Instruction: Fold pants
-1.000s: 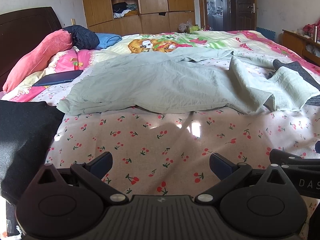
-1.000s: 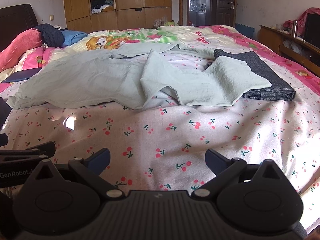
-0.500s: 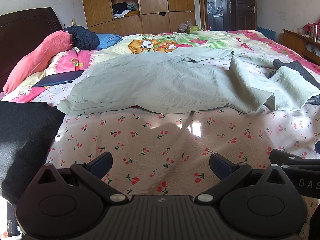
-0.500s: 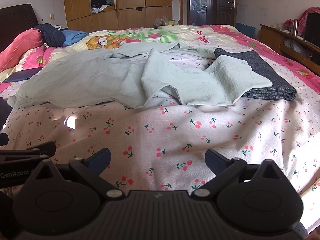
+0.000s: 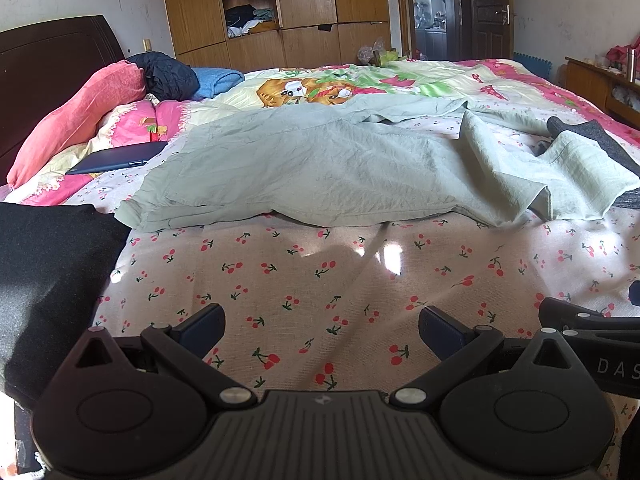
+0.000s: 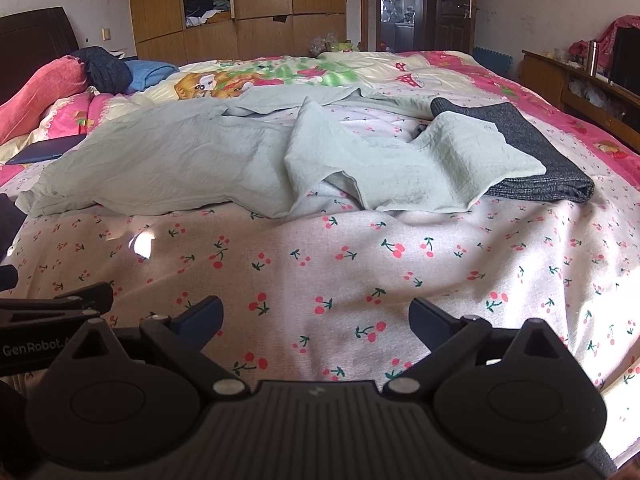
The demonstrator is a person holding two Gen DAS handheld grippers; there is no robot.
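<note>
From the left wrist view, the left gripper has its two fingers spread wide with nothing between them. It hangs low over the cherry sheet at the near edge of the bed. The pale green pants lie flat on the bed, well ahead of the gripper and not touching it. They stretch long-ways across the bed from left to right. The wide waist end is at the left and the legs run off to the right, where one leg is folded and bunched up. Only this view shows a big black cloth close by at the left. It also shows a dark flat tablet beside a pink pillow. A bit of the other tool pokes in at the right edge.

From the right wrist view, the right gripper is spread wide too and holds nothing. The pants are ahead of it and more to the left, well apart from it. Here the leg ends show better. One leg tip rests on top of a folded dark grey cloth at the right. Only this view shows the whole grey cloth and a wooden side table by the wall.
</note>
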